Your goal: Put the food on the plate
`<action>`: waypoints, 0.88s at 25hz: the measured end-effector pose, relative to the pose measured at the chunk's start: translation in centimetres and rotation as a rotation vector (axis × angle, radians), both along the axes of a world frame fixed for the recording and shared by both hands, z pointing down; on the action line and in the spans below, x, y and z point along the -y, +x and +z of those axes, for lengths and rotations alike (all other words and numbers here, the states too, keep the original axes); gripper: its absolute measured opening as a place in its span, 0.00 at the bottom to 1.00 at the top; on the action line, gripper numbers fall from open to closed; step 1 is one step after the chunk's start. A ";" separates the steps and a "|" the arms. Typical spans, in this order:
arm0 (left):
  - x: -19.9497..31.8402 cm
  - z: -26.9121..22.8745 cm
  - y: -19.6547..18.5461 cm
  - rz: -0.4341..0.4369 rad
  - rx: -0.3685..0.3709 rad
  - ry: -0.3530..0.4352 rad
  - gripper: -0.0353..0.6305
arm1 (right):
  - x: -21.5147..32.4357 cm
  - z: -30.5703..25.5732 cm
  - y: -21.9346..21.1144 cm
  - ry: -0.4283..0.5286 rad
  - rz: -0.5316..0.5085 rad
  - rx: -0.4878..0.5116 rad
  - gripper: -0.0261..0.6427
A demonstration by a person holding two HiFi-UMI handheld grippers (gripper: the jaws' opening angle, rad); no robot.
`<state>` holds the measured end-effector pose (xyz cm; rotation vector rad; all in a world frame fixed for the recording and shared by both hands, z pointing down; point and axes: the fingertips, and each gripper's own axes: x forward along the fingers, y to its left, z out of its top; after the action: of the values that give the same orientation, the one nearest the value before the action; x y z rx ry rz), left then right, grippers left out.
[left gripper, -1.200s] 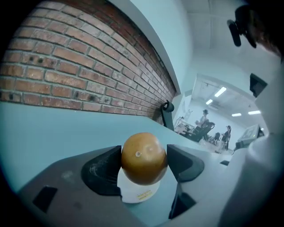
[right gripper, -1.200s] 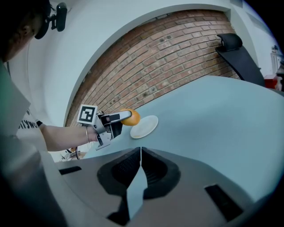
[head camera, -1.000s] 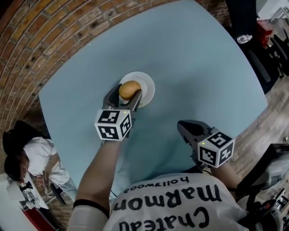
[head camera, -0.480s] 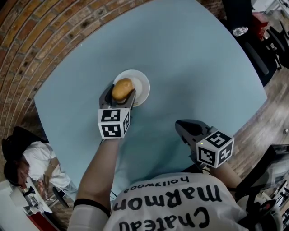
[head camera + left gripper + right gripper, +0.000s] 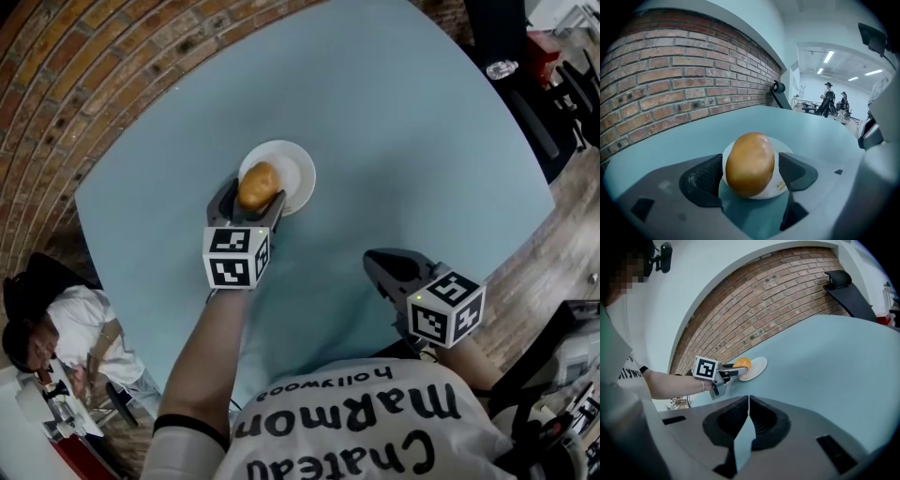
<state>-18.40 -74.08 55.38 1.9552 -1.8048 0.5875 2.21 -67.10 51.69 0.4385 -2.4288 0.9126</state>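
Pale blue tabletop (image 5: pixel 403 141) filled the view, with a brick wall behind its far left edge. On the white plate (image 5: pixel 298 167) the food (image 5: pixel 259 184), a brown oval piece, seemed to lie on the near left part, close to the rim. It was between the jaws of the left claw (image 5: pixel 251 194), and its long axis ran near to far, along the jaws. These jaws had just been opening and stood spread, with a thin gap visible at the right pad (image 5: pixel 788 166), so I judged the food was released. The left forearm reached far from the body, with the claw tilted down. To leave, it would need to draw back straight toward the near side. The right claw (image 5: pixel 382 264) was pressed together and empty, well apart at the near right.
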 end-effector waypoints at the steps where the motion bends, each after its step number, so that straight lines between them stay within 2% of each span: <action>1: -0.2 -0.3 -0.2 -0.009 0.003 0.007 0.58 | -0.1 -0.1 0.0 0.003 -0.003 0.001 0.06; 5: -1.5 -3.1 -0.3 -0.045 -0.006 0.068 0.58 | -0.4 -0.9 0.1 0.024 -0.010 0.012 0.06; 9: -4.4 -8.2 1.9 0.019 0.023 0.182 0.57 | -0.6 -2.2 0.2 0.067 -0.010 0.027 0.06; 11: -6.4 -10.5 3.0 0.047 0.009 0.249 0.54 | -1.1 -3.0 -0.1 0.097 -0.012 0.031 0.06; 14: -10.0 -13.5 4.1 0.067 -0.065 0.332 0.34 | -2.7 -4.4 -0.8 0.142 -0.012 0.036 0.06; 17: -14.0 -16.2 5.2 0.102 -0.109 0.389 0.20 | -5.3 -6.3 -1.6 0.187 -0.009 0.046 0.06; 19: -17.1 -17.8 5.7 0.127 -0.144 0.412 0.13 | -7.1 -7.9 -1.9 0.229 0.009 0.061 0.06; 22: -21.8 -19.5 5.1 0.148 -0.227 0.440 0.09 | -10.1 -10.0 -2.9 0.290 0.034 0.090 0.06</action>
<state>-13.26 -52.29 35.91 2.3429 -1.7622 -0.0021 -0.69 -57.03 41.73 0.5541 -2.6549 0.6049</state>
